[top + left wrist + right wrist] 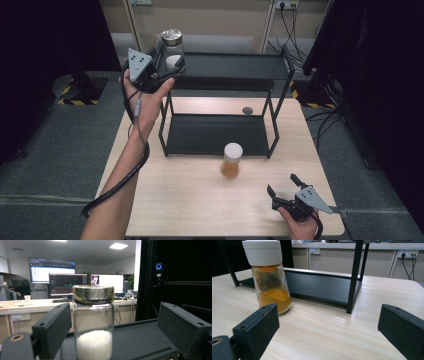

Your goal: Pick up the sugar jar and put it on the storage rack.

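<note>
A light wooden table (pixel 190 200) is carrying a black two-tier shelf rack (pixel 225 135). On the rack's top tier, at its left end, a glass jar (pixel 172 50) with a metal lid is standing upright, holding white granules. The left gripper (pixel 167 62) is hovering at this jar with its jaws spread wide to either side, gripping nothing; whether a jaw is touching the glass cannot be told. A spice jar (pixel 232 160) with a white cap and orange powder is standing on the table just before the rack. The right gripper (pixel 282 187) is resting near the table's front right, jaws released and empty. A small dark disc (pixel 247 110) is lying behind the rack.
</note>
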{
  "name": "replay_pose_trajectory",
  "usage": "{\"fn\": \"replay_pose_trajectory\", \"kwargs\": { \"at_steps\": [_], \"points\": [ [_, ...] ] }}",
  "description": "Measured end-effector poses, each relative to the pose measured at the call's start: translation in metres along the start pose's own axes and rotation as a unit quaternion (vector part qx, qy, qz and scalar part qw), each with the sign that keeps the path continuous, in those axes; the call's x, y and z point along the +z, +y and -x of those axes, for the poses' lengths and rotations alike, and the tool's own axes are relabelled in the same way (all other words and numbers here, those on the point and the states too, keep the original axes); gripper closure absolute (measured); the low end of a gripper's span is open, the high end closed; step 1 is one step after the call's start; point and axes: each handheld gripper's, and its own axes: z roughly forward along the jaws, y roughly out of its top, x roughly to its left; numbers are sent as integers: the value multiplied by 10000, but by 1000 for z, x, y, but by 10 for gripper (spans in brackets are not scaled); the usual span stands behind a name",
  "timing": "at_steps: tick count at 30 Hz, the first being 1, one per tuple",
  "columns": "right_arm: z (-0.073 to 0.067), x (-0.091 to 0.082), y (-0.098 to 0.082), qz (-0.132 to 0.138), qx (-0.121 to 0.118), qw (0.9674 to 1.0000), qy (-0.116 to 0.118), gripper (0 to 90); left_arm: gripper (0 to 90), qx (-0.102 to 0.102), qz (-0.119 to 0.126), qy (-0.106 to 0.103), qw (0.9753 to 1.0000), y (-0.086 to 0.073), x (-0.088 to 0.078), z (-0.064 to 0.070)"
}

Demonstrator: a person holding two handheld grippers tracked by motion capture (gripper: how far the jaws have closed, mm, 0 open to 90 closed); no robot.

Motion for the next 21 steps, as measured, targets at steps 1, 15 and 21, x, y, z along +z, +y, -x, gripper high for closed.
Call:
{"fn": "replay_pose_trajectory", "kwargs": {
  "at_steps": [1, 15, 21],
  "points": [
    [0, 0, 0, -4, -5, 10000, 0, 39, 117, 38, -6, 18, 10000, 0, -2, 1],
    [0, 0, 0, 5, -12, 10000, -3, 38, 123, 203, 51, -134, 9997, -12, -36, 7],
    [0, 0, 0, 2, -8, 10000, 0, 37, 124, 205, -17, -245, 9995, -21, -50, 9]
  ]
}}
